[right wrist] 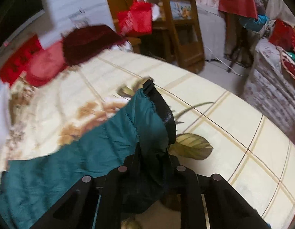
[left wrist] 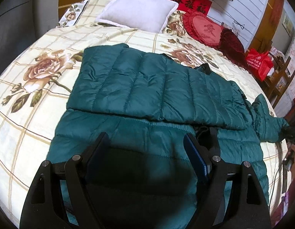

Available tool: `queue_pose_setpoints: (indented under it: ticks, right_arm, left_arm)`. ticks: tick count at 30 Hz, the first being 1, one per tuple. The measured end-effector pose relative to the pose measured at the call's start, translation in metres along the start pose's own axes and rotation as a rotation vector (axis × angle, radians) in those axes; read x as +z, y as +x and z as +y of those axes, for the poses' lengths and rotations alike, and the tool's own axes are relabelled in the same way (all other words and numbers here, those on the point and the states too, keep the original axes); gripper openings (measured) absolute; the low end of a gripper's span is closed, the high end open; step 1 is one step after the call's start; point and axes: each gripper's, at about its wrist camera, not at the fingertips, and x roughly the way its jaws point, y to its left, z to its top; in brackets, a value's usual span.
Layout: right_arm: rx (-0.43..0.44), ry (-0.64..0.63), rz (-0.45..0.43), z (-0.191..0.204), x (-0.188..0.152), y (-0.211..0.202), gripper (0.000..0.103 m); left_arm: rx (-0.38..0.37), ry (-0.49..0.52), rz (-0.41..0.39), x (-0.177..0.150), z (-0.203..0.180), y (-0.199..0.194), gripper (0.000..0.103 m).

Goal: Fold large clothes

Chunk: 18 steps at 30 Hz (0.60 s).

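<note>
The green jacket (left wrist: 151, 87) lies half folded on the bed (left wrist: 32, 114) — the right gripper (right wrist: 153, 152) has its jaws clenched on the sleeve, the left gripper (left wrist: 147, 145) hovers with jaws wide apart — so lay that sleeve over slowly and flat.

Teal jacket (left wrist: 147, 80) is showing as quilted puffer cloth w/ a slight sheen, stitched channels puckering, surface crinkly; its trim (right wrist: 164, 112) is looking like smoother black fabric, semi-glossy. Bedsheet (left wrist: 32, 103) is reading as soft matt cotton-type cloth, printed w/ roses & a grid. White pillow (left wrist: 137, 7) is looking fuzzy, matt. Heart cushion (left wrist: 206, 30) is showing satiny red cloth w/ ruffled edge; dark red cushion (left wrist: 231, 42) beside it is looking velvety. Left claw (left wrist: 145, 147) is appearing as matt black plastic w/ metal pins, pads (left wrist: 195, 152) looking blue & ribbed. Right claw (right wrist: 153, 152) is showing same matt black plastic. Chair (right wrist: 181, 28) is looking like varnished wood. Red bag (left wrist: 259, 63) is looking slick, prob. nonwoven or plastic.
</note>
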Motion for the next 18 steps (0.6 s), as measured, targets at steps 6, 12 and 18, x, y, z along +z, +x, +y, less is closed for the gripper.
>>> queue_pose_setpoints:
  ticks: [6, 12, 18]
  right_arm:
    - [0.145, -0.014, -0.043, 0.017, -0.003, -0.048, 0.016]
    - [0.302, -0.099, -0.028, 0.061, -0.019, -0.091, 0.015]
    - [0.429, -0.202, -0.007, 0.115, -0.041, -0.124, 0.015]
  left_arm:
    - [0.003, 0.008, -0.002, 0.0, 0.0, -0.007, 0.081]
    - [0.025, 0.019, -0.007, 0.004, 0.0, -0.015, 0.081]
    - [0.063, 0.034, -0.007, 0.007, 0.005, -0.019, 0.081]
